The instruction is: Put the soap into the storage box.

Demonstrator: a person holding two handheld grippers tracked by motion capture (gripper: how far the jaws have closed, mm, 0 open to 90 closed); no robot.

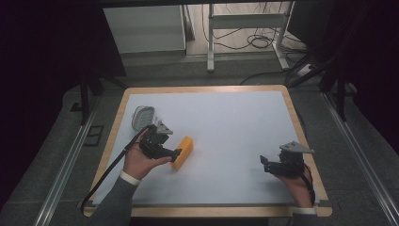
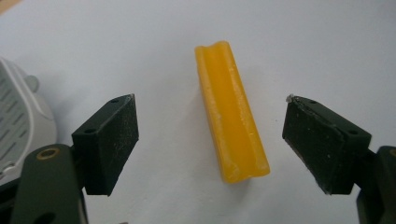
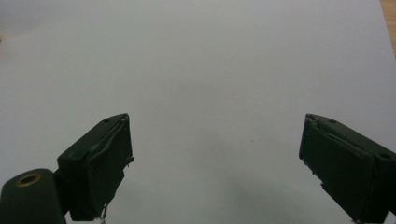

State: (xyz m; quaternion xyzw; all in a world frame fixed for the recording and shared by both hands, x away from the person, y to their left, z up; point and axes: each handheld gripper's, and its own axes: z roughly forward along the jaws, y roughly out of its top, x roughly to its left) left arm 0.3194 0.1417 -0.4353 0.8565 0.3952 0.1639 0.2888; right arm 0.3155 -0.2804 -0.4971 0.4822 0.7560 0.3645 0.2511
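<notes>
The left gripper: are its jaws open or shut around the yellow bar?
Open. The left gripper straddles the yellow bar, with white table showing between each pad and it.

Bar (image 2: 231,112) right of dish (image 2: 21,121), on table (image 1: 235,122)

On the white table (image 1: 235,122), a yellow block (image 1: 183,152) is lying left of centre, angled toward the far right. The left gripper (image 1: 175,154) is sitting at the block's near-left side, a hand wrapping its body. A clear ribbed container (image 1: 142,117) is resting just beyond it. Far to the right, the right gripper (image 1: 264,163) is resting near the table's edge, pointing left.
</notes>
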